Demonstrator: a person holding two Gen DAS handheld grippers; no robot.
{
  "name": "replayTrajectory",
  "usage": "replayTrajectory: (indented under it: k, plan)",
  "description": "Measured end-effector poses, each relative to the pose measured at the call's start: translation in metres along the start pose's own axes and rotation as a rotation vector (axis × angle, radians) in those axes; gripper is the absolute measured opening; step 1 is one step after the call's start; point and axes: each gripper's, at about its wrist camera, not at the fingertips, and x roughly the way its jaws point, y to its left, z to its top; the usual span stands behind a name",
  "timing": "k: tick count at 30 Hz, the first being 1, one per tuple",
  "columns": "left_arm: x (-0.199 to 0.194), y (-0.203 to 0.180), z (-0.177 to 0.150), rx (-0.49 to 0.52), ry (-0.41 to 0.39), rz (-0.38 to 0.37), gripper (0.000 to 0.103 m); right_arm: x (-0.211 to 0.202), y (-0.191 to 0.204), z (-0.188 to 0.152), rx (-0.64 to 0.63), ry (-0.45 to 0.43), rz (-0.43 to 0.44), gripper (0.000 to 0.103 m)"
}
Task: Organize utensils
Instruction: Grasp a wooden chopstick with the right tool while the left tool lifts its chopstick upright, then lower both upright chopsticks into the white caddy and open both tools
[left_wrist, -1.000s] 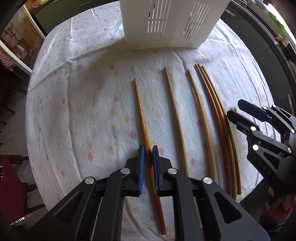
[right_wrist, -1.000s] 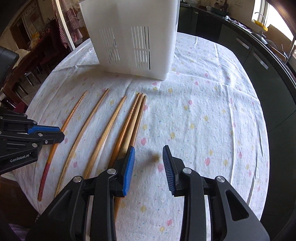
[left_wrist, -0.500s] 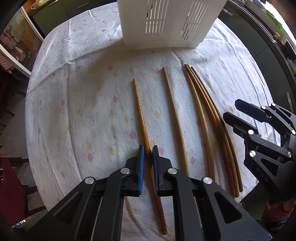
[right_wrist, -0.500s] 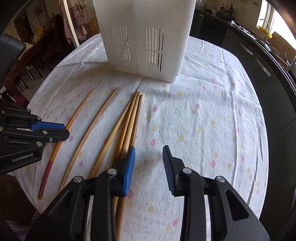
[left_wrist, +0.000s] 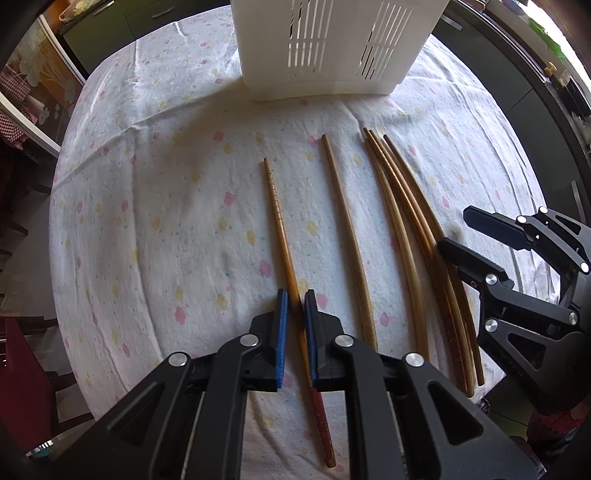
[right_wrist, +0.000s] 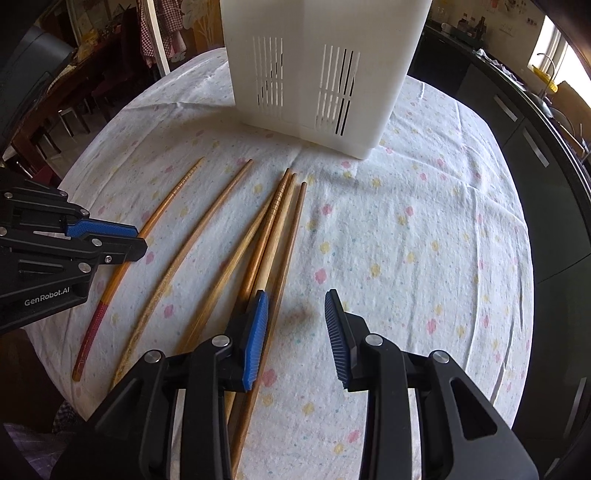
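Your left gripper (left_wrist: 294, 295) is clenched on the red-handled chopstick (left_wrist: 280, 225), blue pads pinching the shaft just ahead of its red grip, which lies toward the table's near edge. Your right gripper (right_wrist: 296, 321) is released: its jaws stand apart over bare cloth, and the left pad sits just beside the rightmost stick of the bundle (right_wrist: 273, 229).

Five chopsticks lie on the tablecloth (right_wrist: 424, 229), tips toward the white slotted caddy (right_wrist: 314, 66): the red-handled one, a single plain chopstick (left_wrist: 347, 229) beside it, and three in the bundle, touching or crossing near their tips. One caddy stands at the far middle of the table, well apart from both grippers.

The cloth is white with pink and yellow flower prints and is creased. The table edge curves close below both grippers. To the right of the bundle the cloth lies open up to a dark counter (right_wrist: 535, 122); chairs (right_wrist: 55, 122) stand at the left.
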Motion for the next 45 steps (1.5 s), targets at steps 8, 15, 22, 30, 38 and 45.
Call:
replayTrajectory:
  k: [8,15,22,30,38,45]
  plan:
    - [0.000,-0.001,0.000,0.005,0.000,0.004,0.010,0.006,-0.002,0.008,0.014,0.022,0.007,0.030]
    - [-0.001,-0.005,0.002,0.000,-0.001,0.009,0.009,0.009,-0.006,0.017,0.019,0.071,0.088,0.011]
    - [-0.002,0.008,0.002,-0.048,0.006,-0.053,0.007,-0.007,-0.036,0.013,0.122,0.023,0.195,0.007]
    - [-0.036,0.013,0.002,-0.034,-0.079,-0.068,0.007,-0.054,-0.060,0.005,0.185,-0.122,0.228,0.007]
    - [-0.080,0.003,-0.007,-0.015,-0.192,-0.072,0.007,-0.088,-0.065,-0.004,0.211,-0.213,0.245,0.007]
    - [-0.108,0.000,-0.010,0.000,-0.258,-0.081,0.007,-0.117,-0.065,-0.007,0.205,-0.280,0.264,0.007]
